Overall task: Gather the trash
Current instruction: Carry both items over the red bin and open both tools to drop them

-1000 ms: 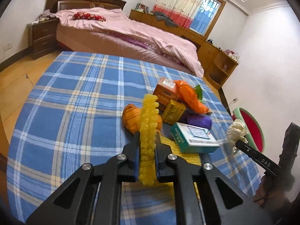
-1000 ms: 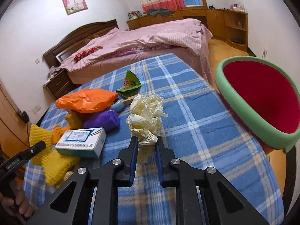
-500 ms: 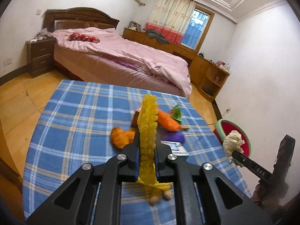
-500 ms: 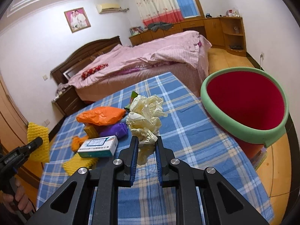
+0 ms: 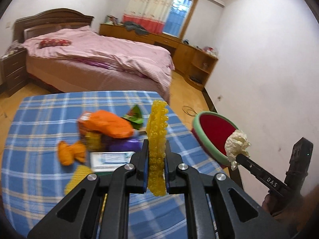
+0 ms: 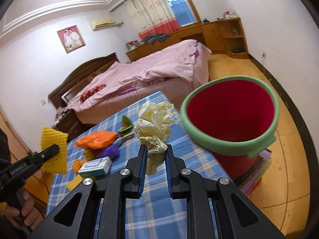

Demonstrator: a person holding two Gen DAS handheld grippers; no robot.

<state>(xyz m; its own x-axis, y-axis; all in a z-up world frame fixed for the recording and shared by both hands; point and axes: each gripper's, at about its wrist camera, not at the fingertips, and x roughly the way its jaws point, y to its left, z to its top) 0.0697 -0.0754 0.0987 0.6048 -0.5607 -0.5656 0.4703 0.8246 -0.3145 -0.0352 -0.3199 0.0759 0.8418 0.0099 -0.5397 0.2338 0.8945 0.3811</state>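
Note:
My left gripper (image 5: 156, 145) is shut on a yellow foam net (image 5: 157, 139), held upright above the table with the blue checked cloth (image 5: 39, 119). The same yellow foam net (image 6: 53, 149) shows at the left of the right wrist view. A crumpled cream plastic wad (image 6: 154, 125) sticks up from my right gripper (image 6: 156, 149), which is shut on it. The red bin with a green rim (image 6: 231, 117) stands beside the table's right edge, just right of the wad. In the left wrist view the cream plastic wad (image 5: 237, 145) hangs over the red bin's (image 5: 214, 131) near rim.
On the cloth lie an orange bag (image 5: 107, 126), a purple bag (image 5: 123, 145), a white and green box (image 5: 111, 158), a green wrapper (image 5: 134, 117), orange peel (image 5: 69, 152) and another yellow foam piece (image 5: 79, 176). A pink bed (image 5: 99, 59) stands behind; wooden floor surrounds the table.
Both grippers have risen and drawn back from the table with their loads. The bin has come nearer the middle of the right wrist view, and the wad now hangs by its rim.

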